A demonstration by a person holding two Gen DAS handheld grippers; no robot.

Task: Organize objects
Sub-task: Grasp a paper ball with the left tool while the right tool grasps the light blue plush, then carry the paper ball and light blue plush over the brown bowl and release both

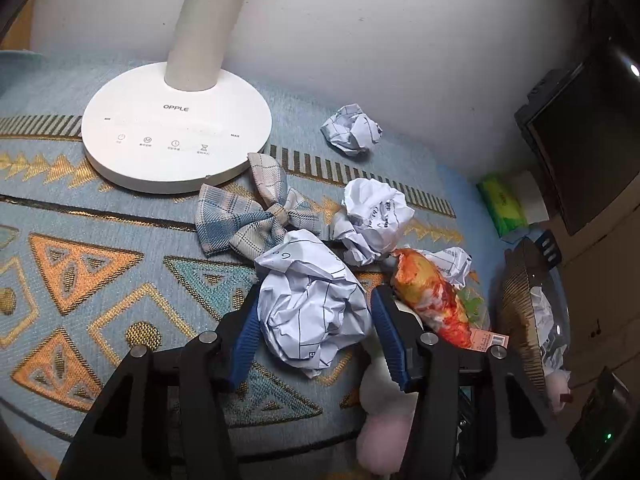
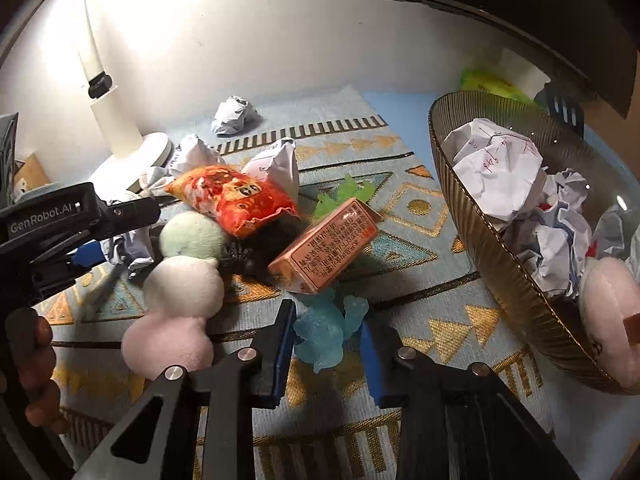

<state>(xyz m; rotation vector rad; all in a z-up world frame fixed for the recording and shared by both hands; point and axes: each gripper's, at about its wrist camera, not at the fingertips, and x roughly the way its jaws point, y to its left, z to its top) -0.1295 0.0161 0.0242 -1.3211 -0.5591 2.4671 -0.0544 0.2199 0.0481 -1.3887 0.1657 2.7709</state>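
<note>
While the left gripper (image 1: pixel 316 320) clamps a crumpled paper ball (image 1: pixel 312 304) between its 2 fingers, the right gripper (image 2: pixel 328 340) pinches a blue translucent figure (image 2: pixel 326 330) — pads touching both sides. An orange box (image 2: pixel 324 246) lies just beyond its fingertips.

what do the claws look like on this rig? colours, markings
Both are alike: black angular linkage arms with silver round pivot pins, ending in flat fingers faced with ribbed blue pads. That is how the left claw looks in its own view, and the right claw in its view. The right view also shows the left claw's body from the side, with white "GenRobot.AI" lettering. No cables or sleeves show.
</note>
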